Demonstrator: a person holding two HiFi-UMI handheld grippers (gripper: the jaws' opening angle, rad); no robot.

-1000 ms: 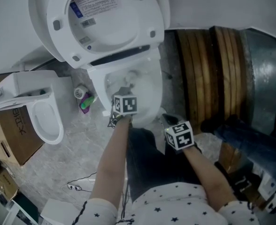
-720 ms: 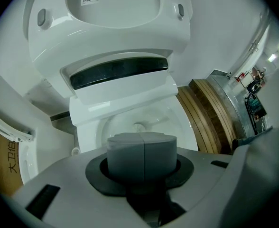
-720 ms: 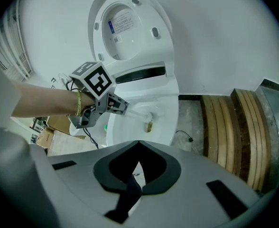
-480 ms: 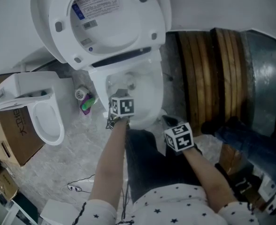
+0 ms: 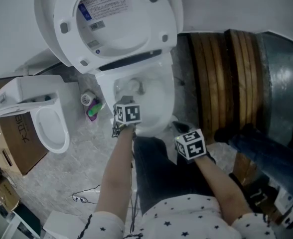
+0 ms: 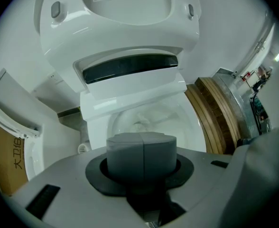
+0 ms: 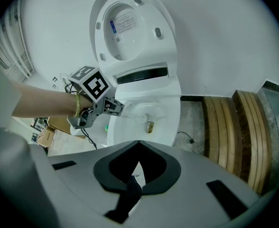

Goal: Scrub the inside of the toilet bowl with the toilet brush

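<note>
The toilet bowl (image 5: 162,114) stands between another toilet (image 5: 51,128) and wooden hoops (image 5: 221,73).

Storeroom-like workshop: toilet (image 5: 111,34), boxed second toilet (image 5: 47,128), wooden rings (image 5: 221,78).

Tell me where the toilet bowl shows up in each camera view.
Head view: toilet bowl at centre, below the raised lid.
Left gripper view: centre, lower part cut off.
Right gripper view: centre.
Shared landmark: the raised lid, directly above the bowl in every view.

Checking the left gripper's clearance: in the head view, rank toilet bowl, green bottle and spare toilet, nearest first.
1. Toilet bowl, right under the left gripper.
2. Green bottle, on the floor at left.
3. Spare toilet, farther left.
</note>
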